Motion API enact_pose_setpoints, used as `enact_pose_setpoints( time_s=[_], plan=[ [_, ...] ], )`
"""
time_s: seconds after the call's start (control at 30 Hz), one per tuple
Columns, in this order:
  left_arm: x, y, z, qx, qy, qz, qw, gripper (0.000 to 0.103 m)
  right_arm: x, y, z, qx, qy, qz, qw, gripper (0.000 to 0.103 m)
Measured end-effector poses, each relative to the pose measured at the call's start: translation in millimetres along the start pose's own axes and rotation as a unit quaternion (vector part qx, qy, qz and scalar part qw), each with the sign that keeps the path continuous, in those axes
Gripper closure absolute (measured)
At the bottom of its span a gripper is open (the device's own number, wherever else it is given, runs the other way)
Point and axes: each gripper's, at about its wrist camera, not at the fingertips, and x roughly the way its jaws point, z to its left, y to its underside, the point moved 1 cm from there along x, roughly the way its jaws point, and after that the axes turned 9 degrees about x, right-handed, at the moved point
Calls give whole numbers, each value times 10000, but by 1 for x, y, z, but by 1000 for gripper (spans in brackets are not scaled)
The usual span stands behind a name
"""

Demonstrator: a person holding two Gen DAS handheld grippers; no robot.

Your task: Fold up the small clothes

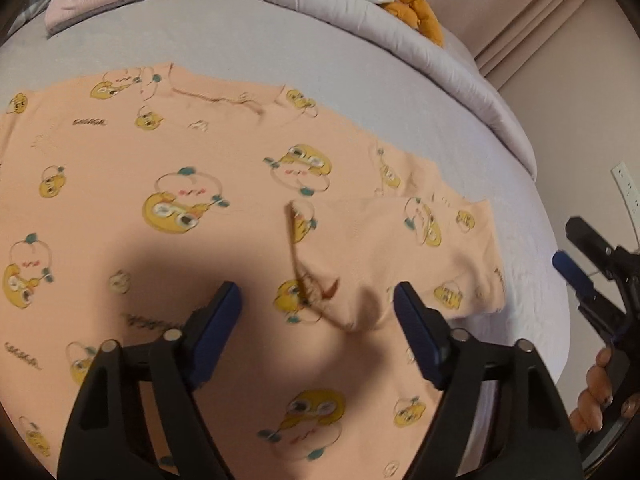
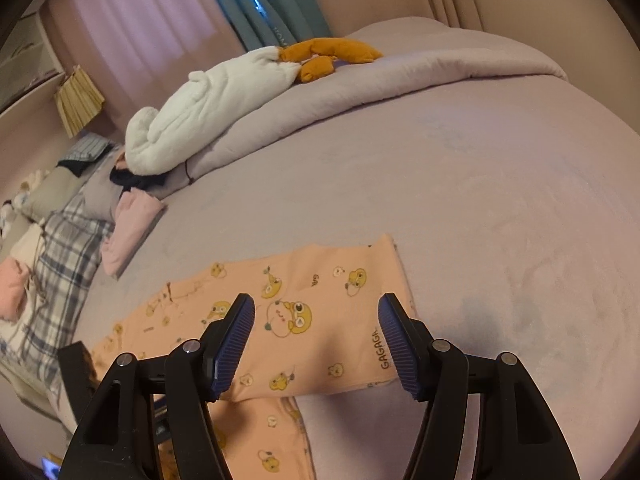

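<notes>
A peach child's top [image 1: 168, 168] printed with yellow ducks lies flat on the lavender bed sheet [image 1: 320, 60]. One sleeve [image 1: 384, 240] is folded in across its body. My left gripper [image 1: 318, 306] hovers open above the sleeve's cuff end, and its blue pads [image 1: 230, 308] press on nothing. My right gripper [image 1: 576, 272] shows at the right edge of the left wrist view, off the garment, with a hand [image 1: 596, 392] behind it. In the right wrist view the right gripper [image 2: 316, 314] stands open over the top [image 2: 320, 280], with nothing held.
A folded pink garment [image 2: 132, 232] lies at the far left of the bed, beside plaid cloth [image 2: 60, 248]. A white plush toy with orange feet [image 2: 208, 108] rests on the rolled duvet [image 2: 400, 76]. The bed's edge and a wall socket [image 1: 628, 188] are at the right.
</notes>
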Motion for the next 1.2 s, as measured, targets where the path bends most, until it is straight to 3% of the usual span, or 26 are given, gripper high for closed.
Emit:
enact_pose_setpoints(
  time_s=[0.07, 0.13, 0.17, 0.2, 0.33, 0.53, 0.73, 0.9, 0.97, 1.03, 1.2],
  plan=[
    [2, -2, -2, -31, 145, -74, 9999, 50, 1, -1, -3, 25, 8, 6, 10000, 39],
    [7, -3, -3, -122, 328, -142, 9993, 72, 5, -1, -5, 56, 24, 41, 10000, 39],
    [9, -3, -3, -170, 313, -151, 9993, 80, 6, -2, -7, 69, 33, 66, 9999, 39],
    [12, -3, -4, -170, 231, -147, 9995, 95, 8, -2, -7, 91, 48, 93, 9999, 39],
    [6, -5, -6, -217, 182, -339, 9990, 96, 11, -2, -10, 129, 113, 107, 9998, 39],
    [-37, -25, -7, -154, 72, -1061, 9942, 100, 16, -2, -12, 139, 151, 180, 9996, 39],
    [-71, -40, -3, -62, -63, -1461, 9892, 100, 15, -1, -8, 79, 73, 184, 9998, 39],
    [-58, -26, 7, -257, 115, -957, 9950, 99, 18, 1, -4, 6, 105, 237, 9997, 39],
    [-43, -16, 8, -407, 172, -672, 9968, 85, 18, 2, -4, -5, 111, 240, 9996, 39],
    [-34, -7, 10, -579, 217, -460, 9970, 49, 17, 2, -4, -13, 111, 233, 9997, 39],
    [-16, 17, 4, -900, 464, -107, 9948, 45, 16, 0, -8, 20, 117, 199, 9997, 39]
  ],
)
